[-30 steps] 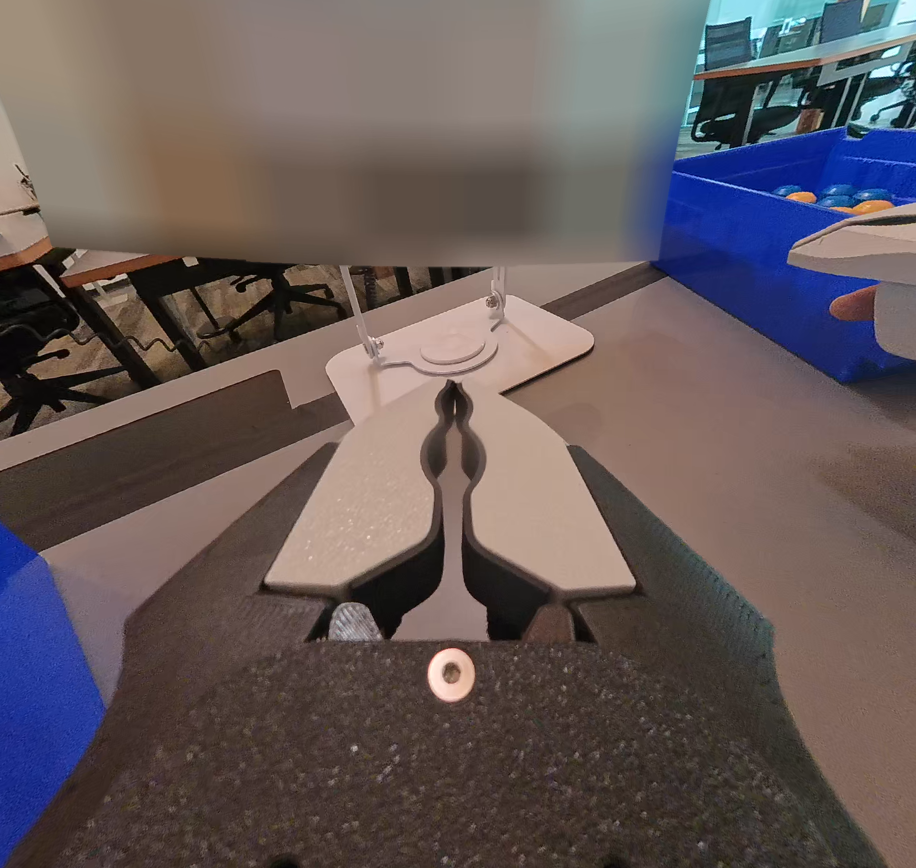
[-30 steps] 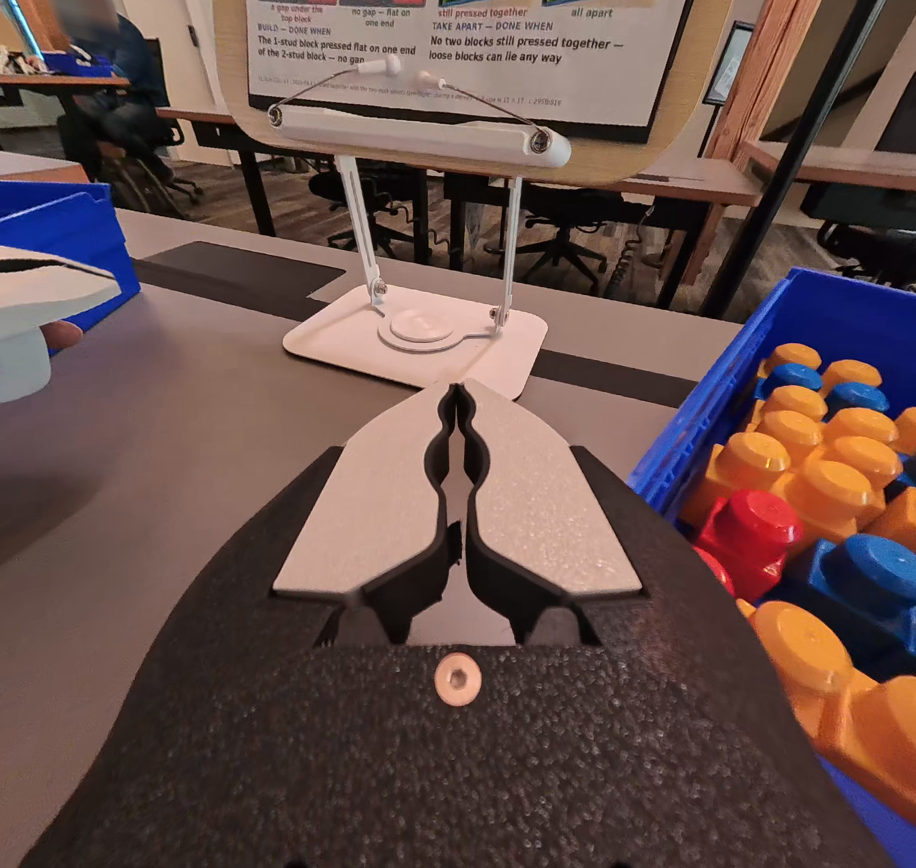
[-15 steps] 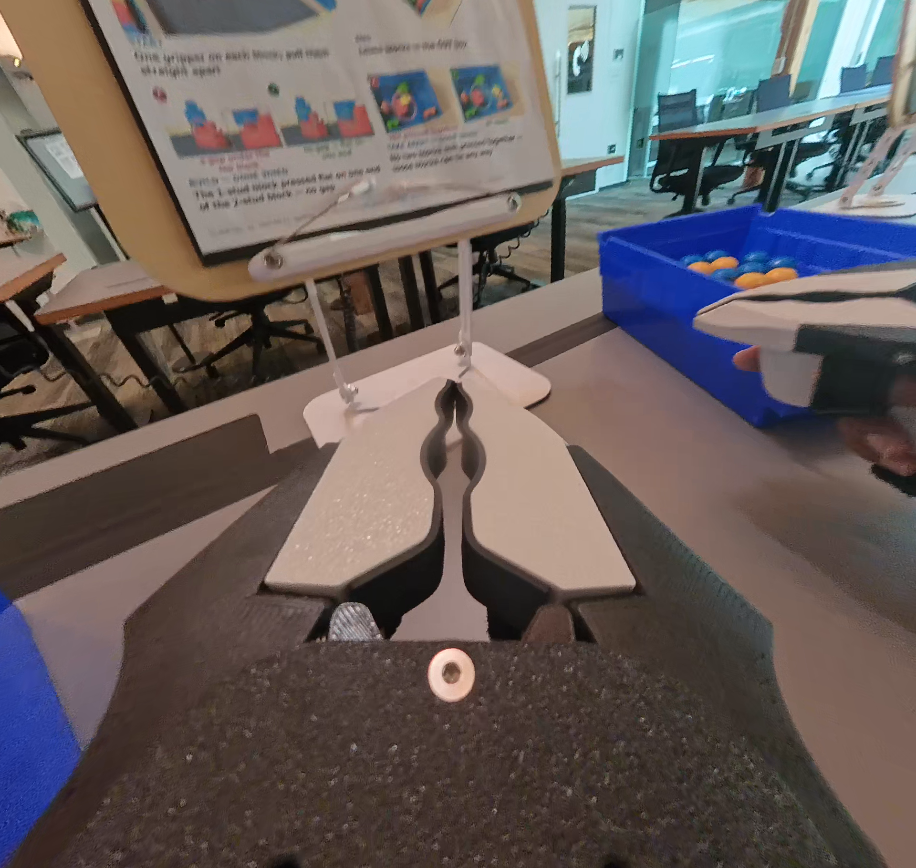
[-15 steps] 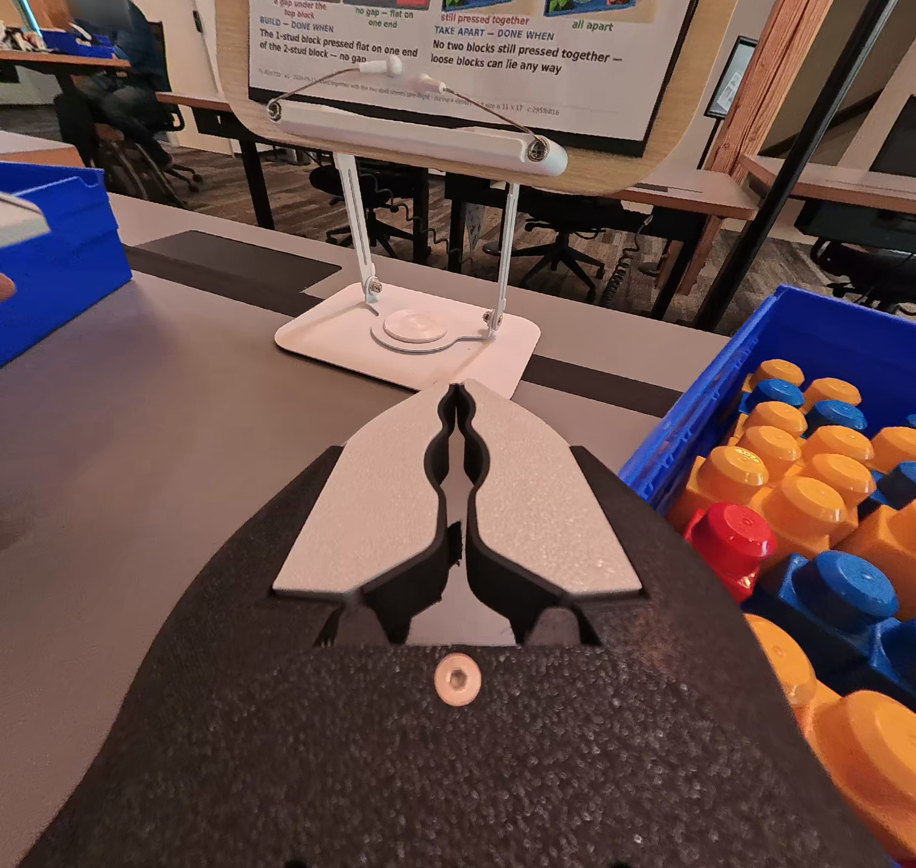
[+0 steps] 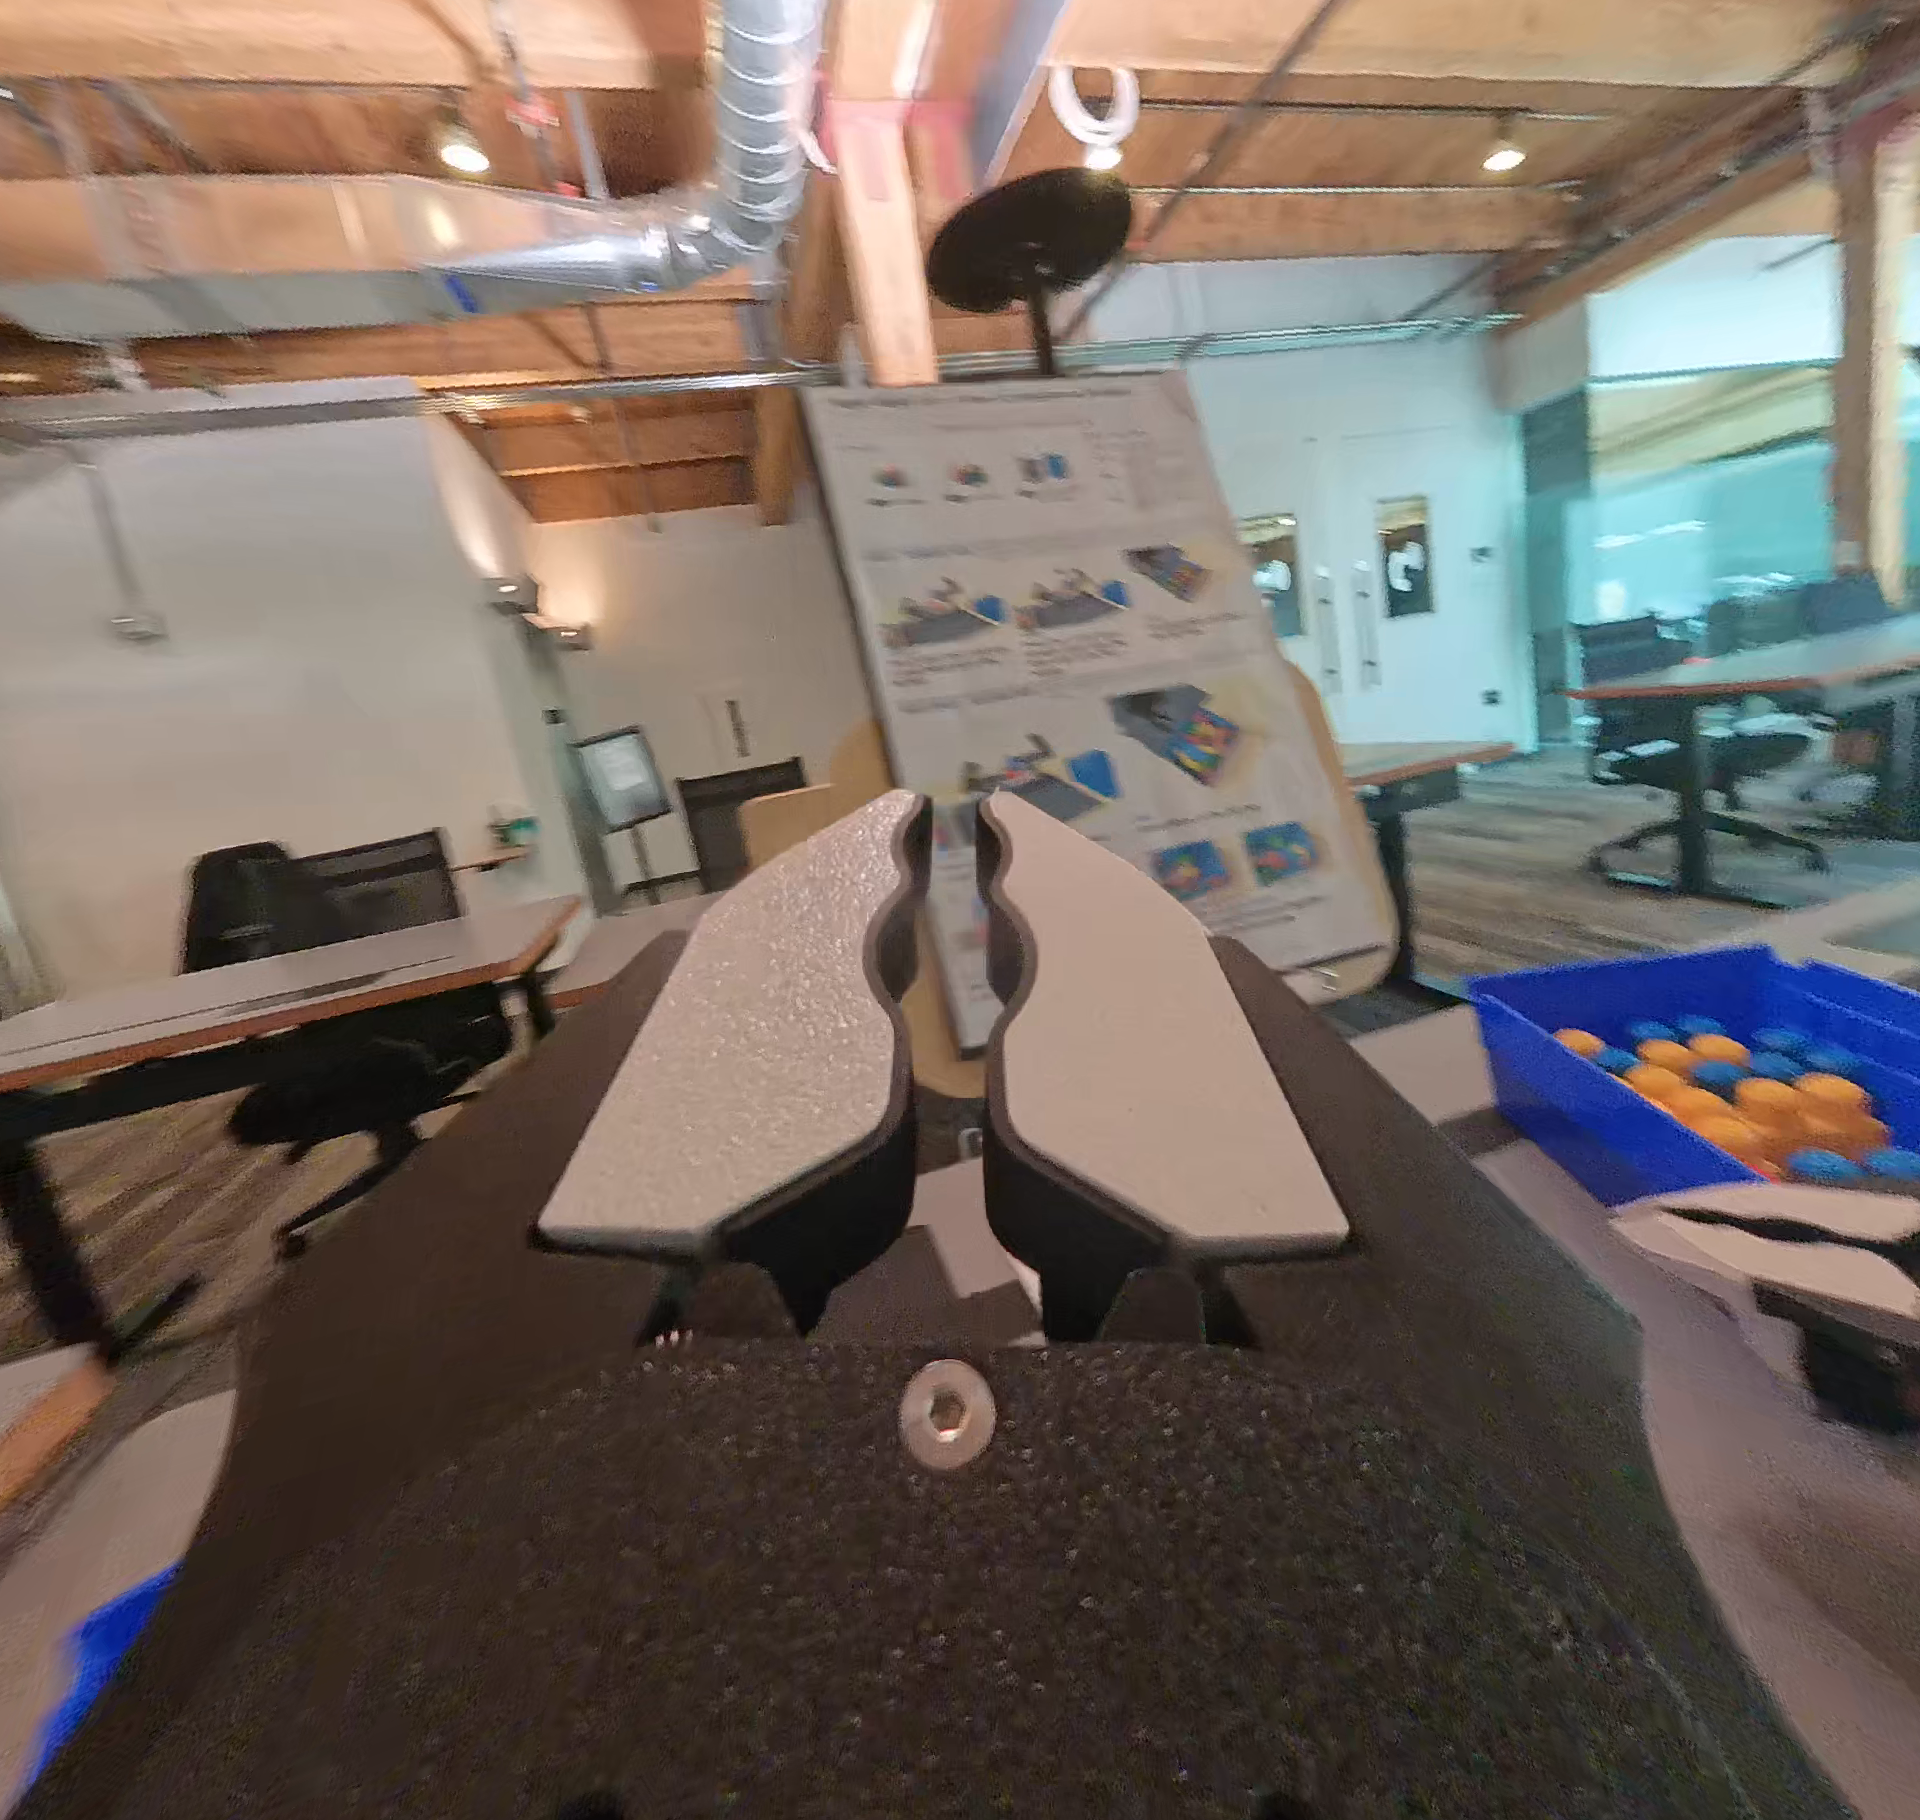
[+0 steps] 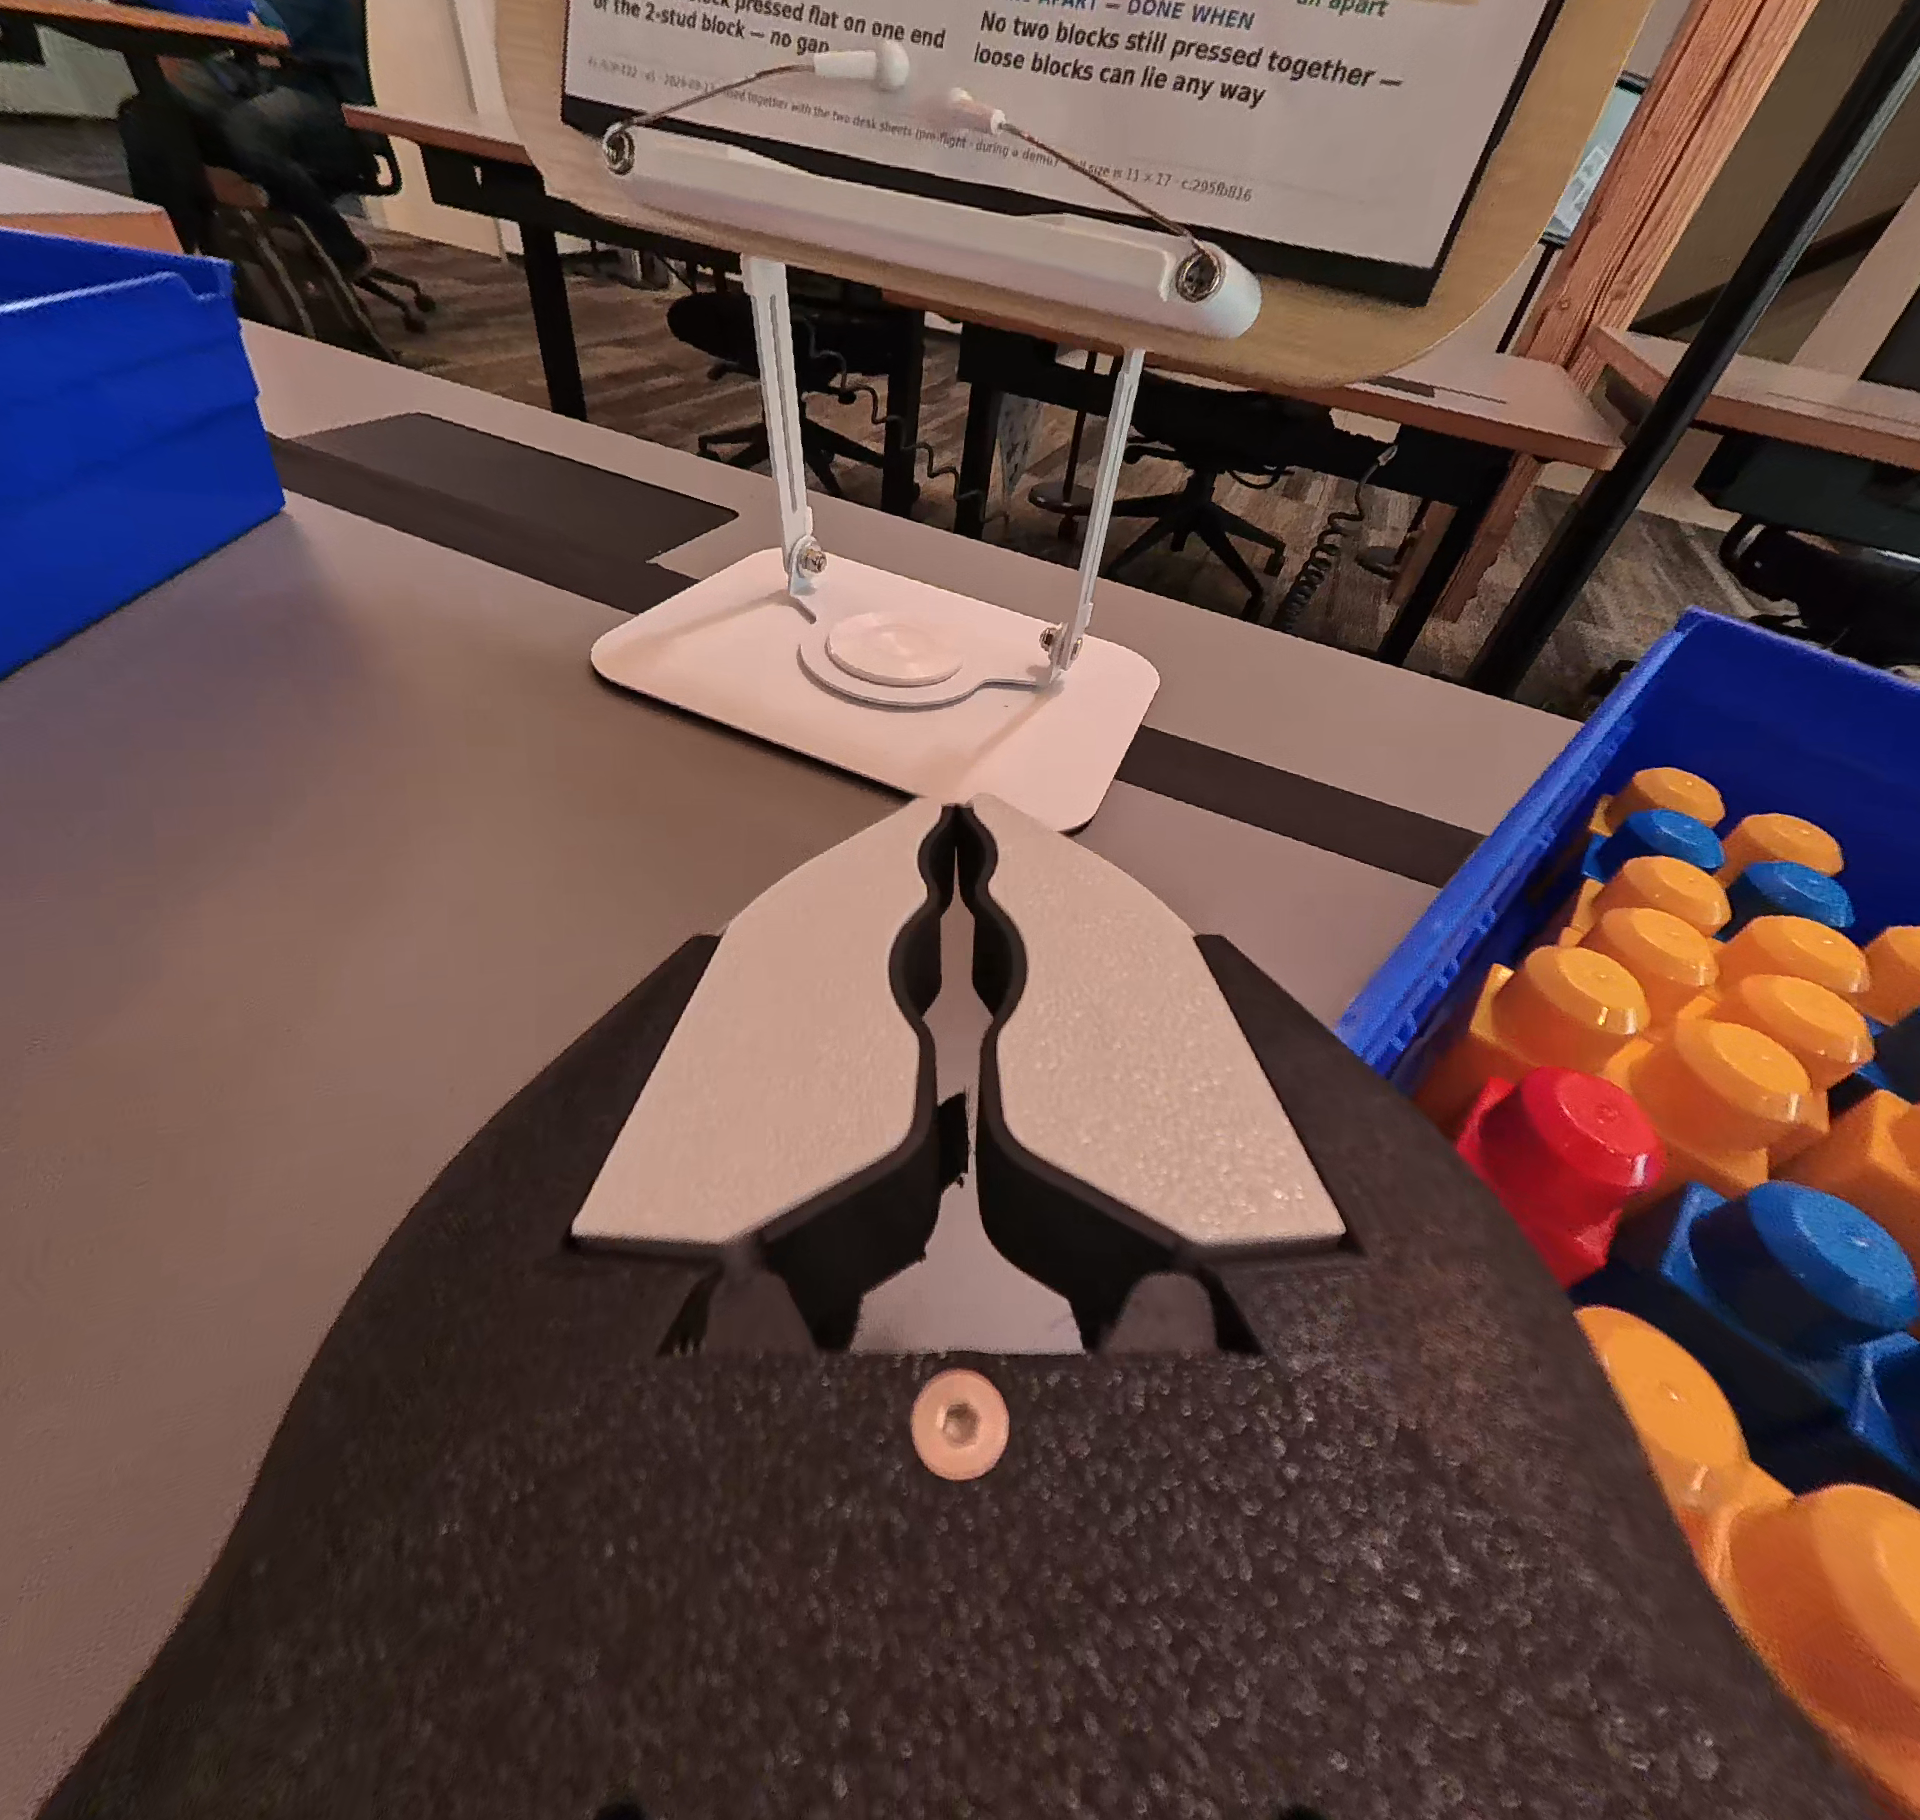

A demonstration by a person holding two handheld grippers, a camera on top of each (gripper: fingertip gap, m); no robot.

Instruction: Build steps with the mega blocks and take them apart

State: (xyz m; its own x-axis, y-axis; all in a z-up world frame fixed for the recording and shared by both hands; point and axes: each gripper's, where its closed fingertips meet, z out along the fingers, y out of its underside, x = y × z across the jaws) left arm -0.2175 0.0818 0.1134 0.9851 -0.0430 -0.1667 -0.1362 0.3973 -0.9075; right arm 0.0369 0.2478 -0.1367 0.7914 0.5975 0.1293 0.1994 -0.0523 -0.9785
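The left gripper [image 5: 954, 820] has swung up toward the ceiling and parted slightly, empty; the right gripper [image 6: 954, 814] stays closed, empty, beside the bin [image 6: 1538, 897] where all blocks [image 6: 1662, 1022] lie, building unstarted.

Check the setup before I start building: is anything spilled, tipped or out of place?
Nothing stands out. The blocks sit inside the blue bin, the instruction stand stands upright on the table, and no block lies loose there.

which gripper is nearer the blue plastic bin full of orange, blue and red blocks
Right. The right gripper sits beside the blue plastic bin, while the left gripper is raised, farther from it.
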